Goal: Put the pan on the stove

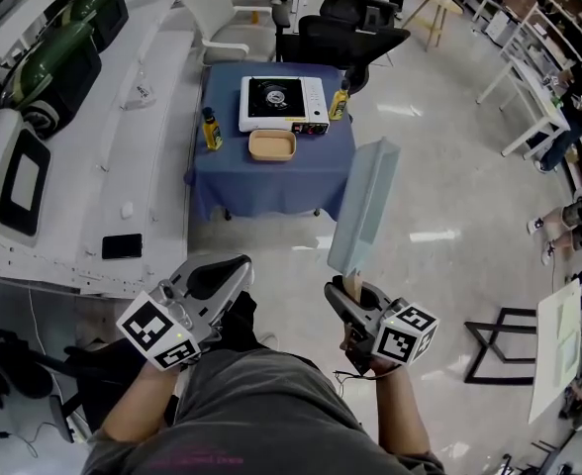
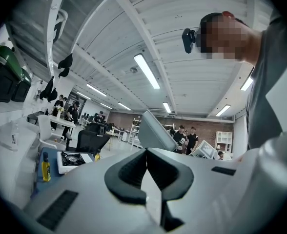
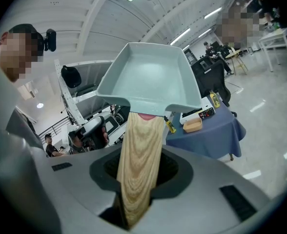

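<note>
1. The pan (image 1: 365, 201) is held in the air, well apart from the stove (image 1: 283, 102) on the blue worktop (image 1: 271, 181). It is clamped only by its wooden handle (image 3: 139, 165) in the jaws of the right gripper (image 1: 352, 290), so it could be swung or twisted loose by its own weight.
2. The tan dish (image 1: 272, 145) and the bottle (image 1: 339, 102) just beside the stove could be knocked during lowering.
3. The left gripper (image 1: 217, 275) is closed on nothing, so no support is given.

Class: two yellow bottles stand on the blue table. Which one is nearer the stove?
The bottle right beside the stove's right edge in the head view; the other bottle stands apart, off its left front corner.
</note>
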A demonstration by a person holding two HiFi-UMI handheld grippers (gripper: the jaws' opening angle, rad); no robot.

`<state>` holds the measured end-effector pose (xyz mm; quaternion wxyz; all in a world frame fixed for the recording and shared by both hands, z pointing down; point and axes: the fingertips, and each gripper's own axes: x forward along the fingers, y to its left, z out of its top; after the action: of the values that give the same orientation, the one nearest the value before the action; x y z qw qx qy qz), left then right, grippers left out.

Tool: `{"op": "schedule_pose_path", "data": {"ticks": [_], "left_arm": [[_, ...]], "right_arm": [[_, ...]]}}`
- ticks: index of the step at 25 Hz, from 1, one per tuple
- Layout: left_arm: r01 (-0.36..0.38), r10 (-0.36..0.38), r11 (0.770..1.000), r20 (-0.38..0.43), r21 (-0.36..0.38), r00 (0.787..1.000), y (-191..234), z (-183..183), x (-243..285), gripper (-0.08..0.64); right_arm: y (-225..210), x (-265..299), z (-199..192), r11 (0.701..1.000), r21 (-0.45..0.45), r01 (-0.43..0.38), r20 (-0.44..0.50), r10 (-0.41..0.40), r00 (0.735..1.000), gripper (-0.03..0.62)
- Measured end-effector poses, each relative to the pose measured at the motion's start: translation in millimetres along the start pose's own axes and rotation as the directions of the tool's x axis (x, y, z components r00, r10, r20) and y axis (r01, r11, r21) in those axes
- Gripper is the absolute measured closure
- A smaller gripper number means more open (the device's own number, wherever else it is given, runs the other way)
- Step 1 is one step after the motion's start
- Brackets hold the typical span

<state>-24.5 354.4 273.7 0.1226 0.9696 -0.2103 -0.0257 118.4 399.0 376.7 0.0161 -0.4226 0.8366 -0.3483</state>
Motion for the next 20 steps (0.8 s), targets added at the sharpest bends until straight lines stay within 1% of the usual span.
{"op": "schedule_pose_path", "data": {"ticks": [9,16,20], "left_arm": [[-0.004,0.004,1.0,-0.007,-0.006,1.0,48,-4,33,0.558],[0.001,-0.002,0.999,-0.024,-0.034,1.0,105,-4,61,0.558],[0.006,-0.007,0.999,-0.037,-0.048,0.999,141,2,76,0.558]], "right_arm": [[-37,34,21,1.0,0.011,0.008,-0.015,-0.008,1.0,0.488],[-66,78,44,0.999,0.028,0.022,-0.04,-0.021,0.999,0.488],[-80,107,62,0.999,0.04,0.033,-0.054,-0.031,0.998,0.488]]}}
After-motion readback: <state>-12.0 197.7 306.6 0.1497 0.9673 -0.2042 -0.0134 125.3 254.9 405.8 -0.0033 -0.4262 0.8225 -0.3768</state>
